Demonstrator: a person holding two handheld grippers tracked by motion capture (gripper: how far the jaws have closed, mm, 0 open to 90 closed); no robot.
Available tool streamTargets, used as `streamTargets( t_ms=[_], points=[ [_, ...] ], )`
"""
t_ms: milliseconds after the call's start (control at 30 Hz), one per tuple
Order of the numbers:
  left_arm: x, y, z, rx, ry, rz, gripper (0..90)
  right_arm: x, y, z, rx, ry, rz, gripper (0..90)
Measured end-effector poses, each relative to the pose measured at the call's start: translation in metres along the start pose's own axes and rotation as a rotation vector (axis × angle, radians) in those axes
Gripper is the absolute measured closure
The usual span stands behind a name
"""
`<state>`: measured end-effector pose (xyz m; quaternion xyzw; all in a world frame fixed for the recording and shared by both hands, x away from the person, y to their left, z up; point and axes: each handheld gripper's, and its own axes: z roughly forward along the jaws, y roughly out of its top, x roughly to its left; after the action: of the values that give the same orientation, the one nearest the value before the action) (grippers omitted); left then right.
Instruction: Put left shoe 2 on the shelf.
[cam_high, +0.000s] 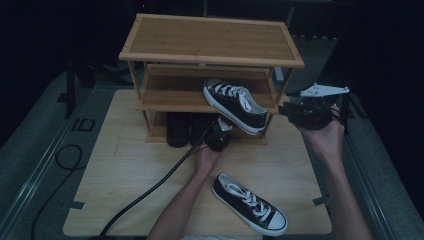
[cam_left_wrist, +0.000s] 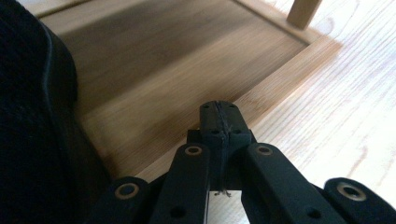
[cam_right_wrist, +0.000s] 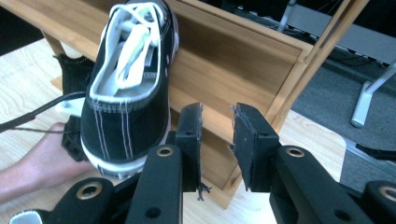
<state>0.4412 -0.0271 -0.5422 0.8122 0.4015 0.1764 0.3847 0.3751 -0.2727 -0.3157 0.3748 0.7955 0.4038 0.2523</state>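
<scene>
Black canvas with a white rubber sole, white laces and white stitching: that is the sneaker (cam_high: 235, 105) we have in hand, a low-top shoe. Taking the bamboo shoe rack (cam_high: 210, 40) as our landmark, the sneaker sits tilted at the front edge of the rack's middle shelf, toe toward the rack's right post and angled downward, heel toward the shelf's centre. From the right gripper view the same sneaker (cam_right_wrist: 128, 88) stands in front of the rack's side, heel end nearest us.

Our left gripper (cam_high: 218, 136) is just below the sneaker, in front of the rack's bottom shelf, its cable trailing back toward us. In the left gripper view its jaws are pressed flat together with nothing between them, above the front rail of the rack's lowest shelf (cam_left_wrist: 187, 107). Whether the gripper's body touches the sneaker's sole we cannot tell.

Our right gripper (cam_high: 310, 112) is held just beside the rack's right post, level with the middle shelf. In its own view its jaws stand partly spread with a clear gap, holding nothing; the sneaker lies just left of the left jaw.

A second matching sneaker (cam_high: 250, 204) lies on the wooden table (cam_high: 125, 175), well in front of the rack.
</scene>
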Motion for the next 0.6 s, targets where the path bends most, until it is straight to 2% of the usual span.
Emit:
streamTargets(
  t_ms=[100,233,300,333,367,433,567,600],
  points=[
    [0.001,-0.002,0.005,0.017,0.01,0.009,90.0,0.002,-0.006,-0.001,0.003,-0.001,-0.012,74.5],
    [0.003,-0.003,0.009,0.019,0.009,-0.017,90.0,0.007,-0.016,0.002,0.013,0.011,-0.017,76.5],
    [0.001,0.0,0.011,0.023,0.015,-0.021,90.0,0.01,-0.021,0.004,0.022,0.012,-0.027,80.0],
    [0.0,0.001,0.012,0.026,0.014,-0.035,90.0,0.011,-0.023,0.005,0.028,0.017,-0.023,82.9],
    [0.002,0.002,0.013,0.029,0.022,-0.005,90.0,0.012,-0.025,0.006,0.035,0.019,-0.023,85.8],
    [0.003,0.005,0.014,0.044,0.033,0.003,90.0,0.015,-0.029,0.007,0.043,0.017,-0.024,89.8],
    [0.002,0.008,0.018,0.053,0.05,0.008,90.0,0.021,-0.037,0.011,0.052,0.033,-0.037,90.0],
    [-0.005,0.009,0.024,-0.012,0.031,-0.061,90.0,0.022,-0.039,0.012,0.049,0.039,-0.039,90.0]
  ],
)
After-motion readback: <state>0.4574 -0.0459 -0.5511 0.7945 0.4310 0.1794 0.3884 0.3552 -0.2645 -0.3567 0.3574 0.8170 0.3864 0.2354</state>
